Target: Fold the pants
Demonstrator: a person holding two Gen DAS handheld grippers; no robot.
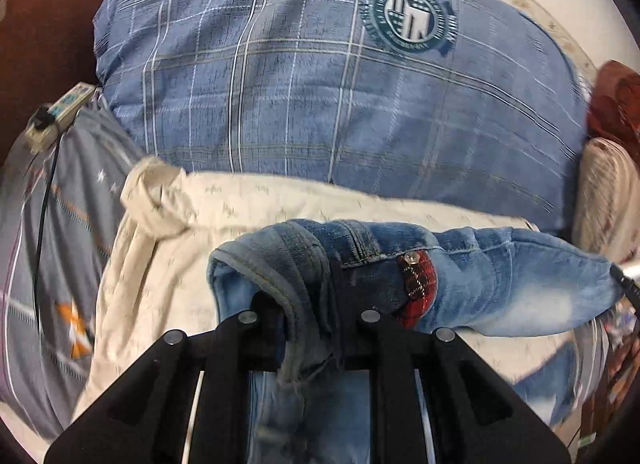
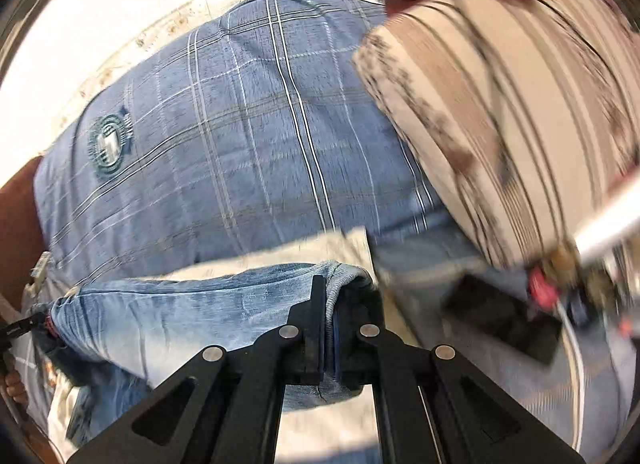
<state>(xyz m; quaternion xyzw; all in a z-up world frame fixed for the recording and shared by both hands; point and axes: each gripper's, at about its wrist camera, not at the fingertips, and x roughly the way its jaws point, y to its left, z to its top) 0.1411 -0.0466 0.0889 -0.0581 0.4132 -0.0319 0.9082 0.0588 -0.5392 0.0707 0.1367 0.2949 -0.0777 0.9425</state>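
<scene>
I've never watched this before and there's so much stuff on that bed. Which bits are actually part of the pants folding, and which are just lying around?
Part of the job:
- jeans
- left gripper, shut on them
- right gripper, shut on them

Just lying about:
- blue plaid quilt
- cream cloth
- power strip
- striped pillow
- dark phone

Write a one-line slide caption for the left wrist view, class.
Left gripper shut on the waistband end of blue jeans, lifted over a cream cloth before a blue plaid quilt.
</scene>
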